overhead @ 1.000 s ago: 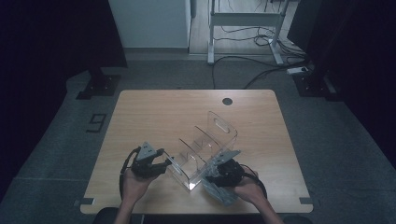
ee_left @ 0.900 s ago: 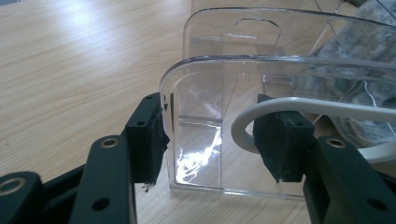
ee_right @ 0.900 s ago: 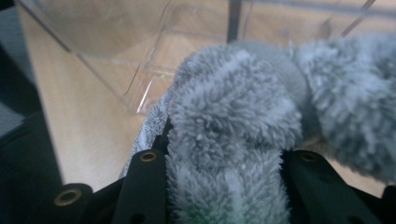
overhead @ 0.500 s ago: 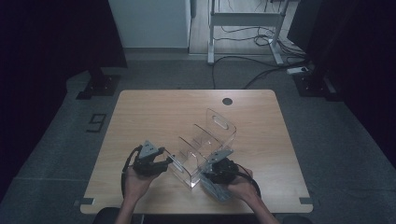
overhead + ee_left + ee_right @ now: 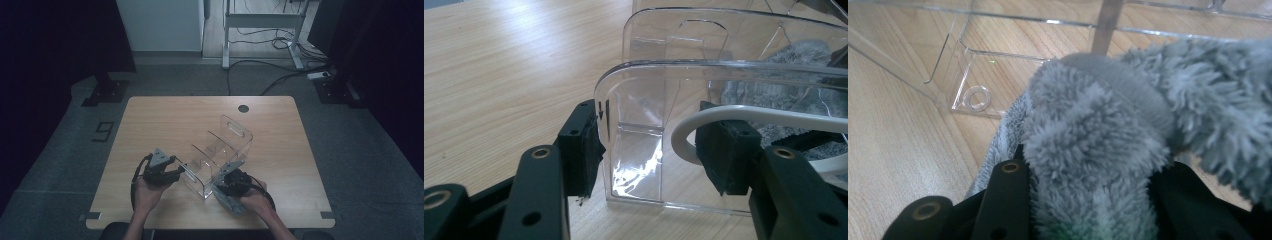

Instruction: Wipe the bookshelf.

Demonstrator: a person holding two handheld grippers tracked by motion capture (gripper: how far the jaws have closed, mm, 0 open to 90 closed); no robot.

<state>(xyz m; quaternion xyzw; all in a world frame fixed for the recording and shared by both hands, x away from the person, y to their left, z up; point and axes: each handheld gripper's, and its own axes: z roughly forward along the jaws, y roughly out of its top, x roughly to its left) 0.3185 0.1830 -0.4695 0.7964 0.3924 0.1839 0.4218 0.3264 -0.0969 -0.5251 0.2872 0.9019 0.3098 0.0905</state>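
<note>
L gripper (image 5: 649, 145) jaws clamp end wall of clear plastic rack (image 5: 220, 150) on table (image 5: 165, 120), R gripper (image 5: 1088, 200) squeezes fluffy grey cloth (image 5: 1098, 140) beside rack.

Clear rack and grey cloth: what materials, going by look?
Clear rack: likely acrylic or a similar rigid plastic, glossy; it is see-through, with bright glints and rounded, polished edges. Grey cloth: seems a microfibre or chenille fabric, matte; thick fuzzy tufts bulge between the right gripper's jaws.
</note>
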